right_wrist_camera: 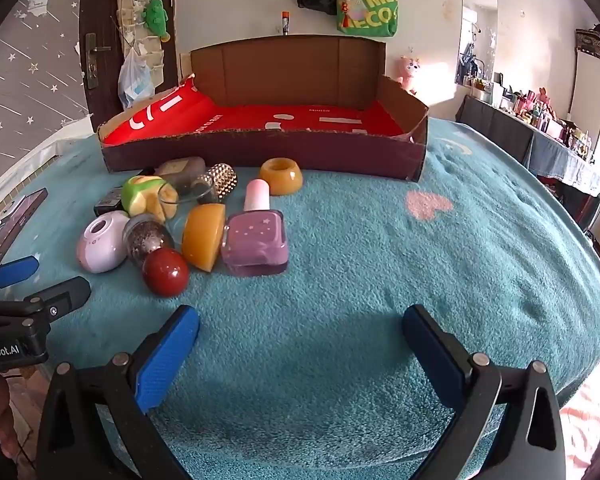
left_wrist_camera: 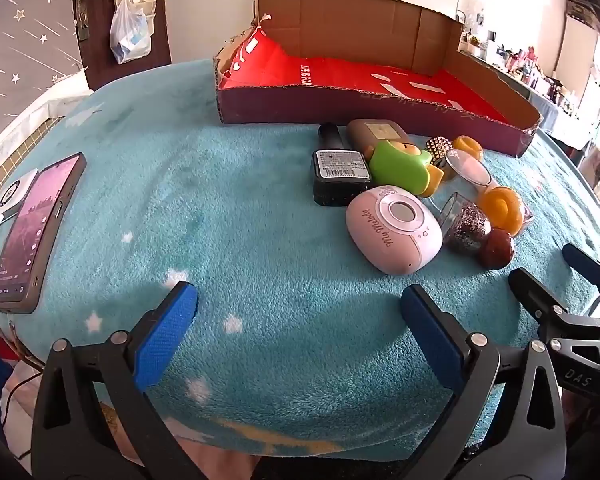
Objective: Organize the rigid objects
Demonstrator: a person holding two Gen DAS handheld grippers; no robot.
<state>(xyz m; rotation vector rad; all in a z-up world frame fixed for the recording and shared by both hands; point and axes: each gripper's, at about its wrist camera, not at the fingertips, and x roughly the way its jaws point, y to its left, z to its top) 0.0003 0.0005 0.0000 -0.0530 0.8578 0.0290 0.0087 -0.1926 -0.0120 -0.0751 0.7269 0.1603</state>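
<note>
Nearest, both the left gripper (left_wrist_camera: 298,308) and the right gripper (right_wrist_camera: 300,330) hang with jaws spread wide, empty, over the teal blanket (right_wrist_camera: 380,280). Ahead and to the left of the right gripper lies a red ball (right_wrist_camera: 165,272), touching a pink bottle (right_wrist_camera: 256,240) cluster. Beyond stands the cardboard box (right_wrist_camera: 260,152).
</note>
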